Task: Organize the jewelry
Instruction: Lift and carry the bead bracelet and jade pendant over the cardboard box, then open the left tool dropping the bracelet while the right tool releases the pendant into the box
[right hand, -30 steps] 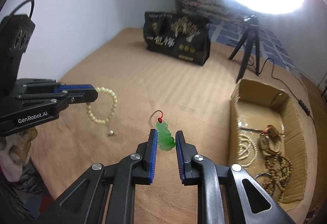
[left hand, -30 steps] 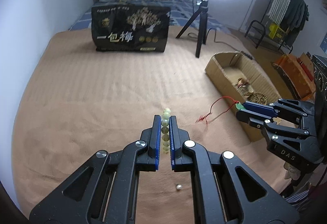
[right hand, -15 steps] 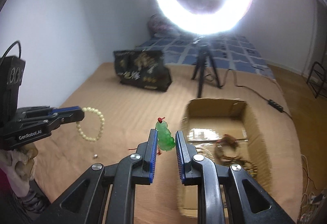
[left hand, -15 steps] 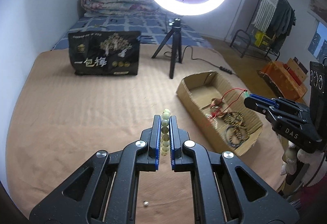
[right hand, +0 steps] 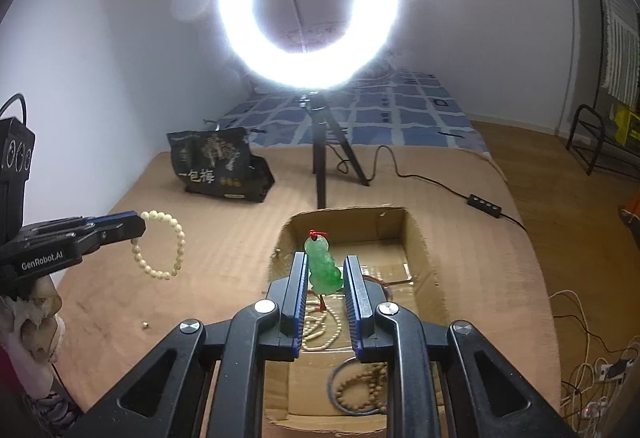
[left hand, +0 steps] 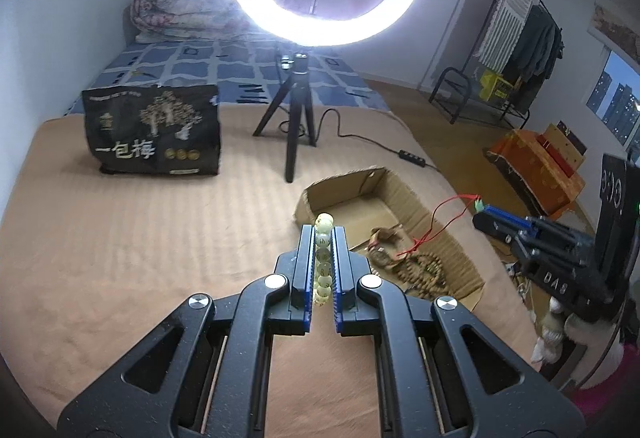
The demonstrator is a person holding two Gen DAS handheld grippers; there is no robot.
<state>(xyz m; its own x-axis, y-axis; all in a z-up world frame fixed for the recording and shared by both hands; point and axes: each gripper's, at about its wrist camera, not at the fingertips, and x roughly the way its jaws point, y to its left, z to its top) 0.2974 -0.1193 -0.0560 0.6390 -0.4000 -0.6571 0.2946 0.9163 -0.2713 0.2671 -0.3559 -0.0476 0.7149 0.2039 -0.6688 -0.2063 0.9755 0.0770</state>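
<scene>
My left gripper (left hand: 323,234) is shut on a pale cream bead bracelet (left hand: 323,258), held in the air left of the cardboard box (left hand: 416,198). In the right wrist view the bracelet (right hand: 176,238) hangs from that gripper (right hand: 138,224). My right gripper (right hand: 324,262) is shut on a green jade pendant (right hand: 324,266) with a red cord, held above the open box (right hand: 420,250). In the left wrist view the right gripper (left hand: 480,216) holds the pendant while the red cord (left hand: 436,222) trails down into the box. Brown bead strings (right hand: 360,390) and a white necklace (right hand: 320,330) lie inside the box.
A ring light on a black tripod (left hand: 296,118) stands behind the box, its cable and switch (right hand: 484,204) running right. A black printed bag (left hand: 156,130) stands at the back left. A small silver bead (right hand: 146,325) lies on the tan blanket (left hand: 120,238). Floor and clothes rack are to the right.
Both grippers have risen and swung right toward the box, still holding their pieces. The pendant now hangs over the box's opening, and the bracelet is nearer the box's left wall.
</scene>
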